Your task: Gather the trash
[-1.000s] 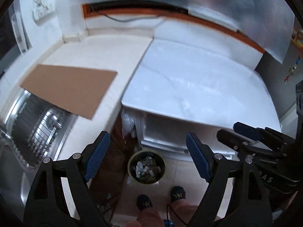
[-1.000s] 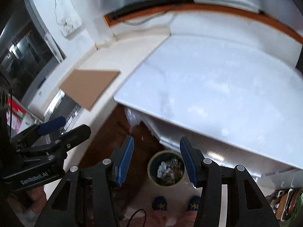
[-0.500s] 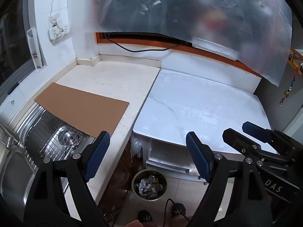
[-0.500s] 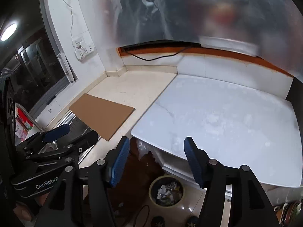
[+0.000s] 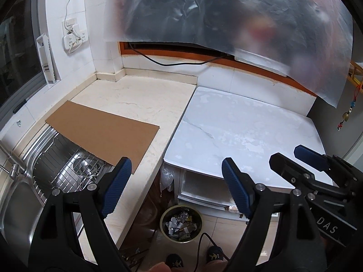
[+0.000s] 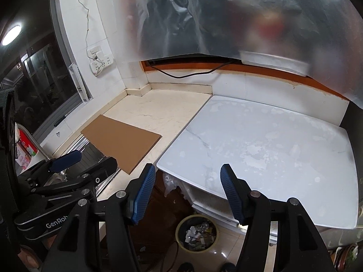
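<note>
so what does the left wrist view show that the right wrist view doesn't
Only the left wrist view shows the sink's wire rack and faucet. Only the right wrist view shows the lit ceiling lamp and a red package. Both show the cardboard sheet, white marble slab, trash bin, and both grippers open and empty: left gripper, right gripper.

Beige stone surface (image 5: 140,97) runs into the back corner. Flat brown cardboard sheet (image 5: 102,133) lies on it, its near-left edge overhanging the steel sink (image 5: 20,204). Wire rack (image 5: 74,170) sits in the sink under that overhang. White marble slab (image 5: 245,131) abuts the surface's right edge. Wall socket (image 5: 73,36) with white cord; black cable (image 5: 177,62) along the back ledge. Translucent plastic sheet (image 5: 226,11) hangs above.
</note>
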Demonstrator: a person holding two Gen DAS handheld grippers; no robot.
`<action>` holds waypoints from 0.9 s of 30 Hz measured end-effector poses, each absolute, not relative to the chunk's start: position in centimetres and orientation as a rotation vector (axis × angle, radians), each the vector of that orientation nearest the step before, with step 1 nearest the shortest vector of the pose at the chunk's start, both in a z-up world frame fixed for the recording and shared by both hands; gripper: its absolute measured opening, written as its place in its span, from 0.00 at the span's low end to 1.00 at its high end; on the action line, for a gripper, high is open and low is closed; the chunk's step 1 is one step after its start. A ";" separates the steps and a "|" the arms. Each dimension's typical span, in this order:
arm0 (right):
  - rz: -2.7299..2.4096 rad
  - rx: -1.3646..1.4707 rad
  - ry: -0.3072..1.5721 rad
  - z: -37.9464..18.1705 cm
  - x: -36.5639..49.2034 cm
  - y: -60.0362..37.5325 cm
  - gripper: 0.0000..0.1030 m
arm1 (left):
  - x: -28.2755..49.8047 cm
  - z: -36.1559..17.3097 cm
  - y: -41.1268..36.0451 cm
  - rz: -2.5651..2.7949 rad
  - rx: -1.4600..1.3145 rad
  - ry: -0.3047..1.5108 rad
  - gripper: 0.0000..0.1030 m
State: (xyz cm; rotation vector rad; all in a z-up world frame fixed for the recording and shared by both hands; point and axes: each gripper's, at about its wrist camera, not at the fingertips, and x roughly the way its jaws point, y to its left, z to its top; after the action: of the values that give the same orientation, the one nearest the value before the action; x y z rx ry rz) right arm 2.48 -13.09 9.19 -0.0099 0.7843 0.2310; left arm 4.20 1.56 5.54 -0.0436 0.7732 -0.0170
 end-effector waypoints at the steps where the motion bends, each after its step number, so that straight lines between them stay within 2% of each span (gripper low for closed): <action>1: 0.230 -0.010 0.780 9.3 2.4 -13.1 0.59 | 4.1 5.6 1.4 -0.015 -0.043 0.770 0.76; 27: 0.205 -0.025 0.804 8.6 1.6 -13.4 0.59 | 3.3 5.0 0.7 -0.008 -0.030 0.799 0.73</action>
State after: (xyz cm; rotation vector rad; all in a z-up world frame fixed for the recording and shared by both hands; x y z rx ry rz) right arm 1.64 -13.38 8.59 -0.0252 0.8045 0.2048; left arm 3.34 0.72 5.00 -0.0296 0.7986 -0.0084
